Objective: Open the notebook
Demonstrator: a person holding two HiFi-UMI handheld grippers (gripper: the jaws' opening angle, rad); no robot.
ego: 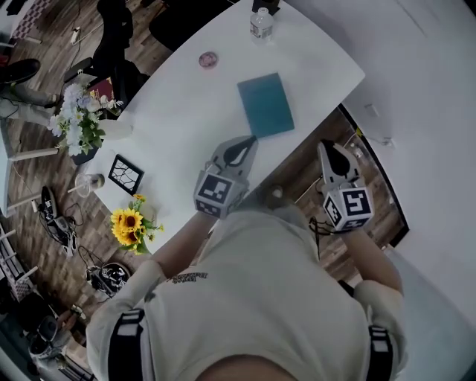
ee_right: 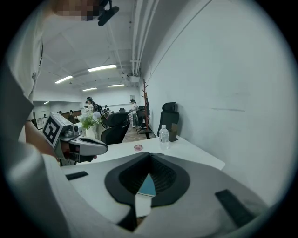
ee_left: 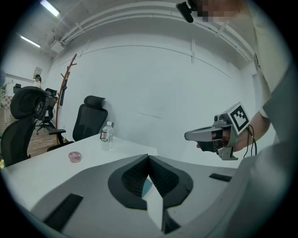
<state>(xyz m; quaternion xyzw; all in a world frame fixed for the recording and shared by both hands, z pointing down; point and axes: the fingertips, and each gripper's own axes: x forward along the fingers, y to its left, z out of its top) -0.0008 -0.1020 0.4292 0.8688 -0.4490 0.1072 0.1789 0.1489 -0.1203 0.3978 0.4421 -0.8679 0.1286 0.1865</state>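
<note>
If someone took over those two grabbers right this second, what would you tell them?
Left gripper: shut, empty, tip at the notebook's near corner; contact unclear.
Right gripper: shut, empty, off the table's edge, to the right of the notebook.
Notebook: teal, closed, flat on the white table.
Done: nothing yet.
Left: lift the cover open.

water bottle (ego: 261, 22): upright, table (ego: 186, 119) far end | pink tin (ego: 208, 59): near it | framed picture (ego: 126, 174), sunflowers (ego: 129, 223): left end
</note>
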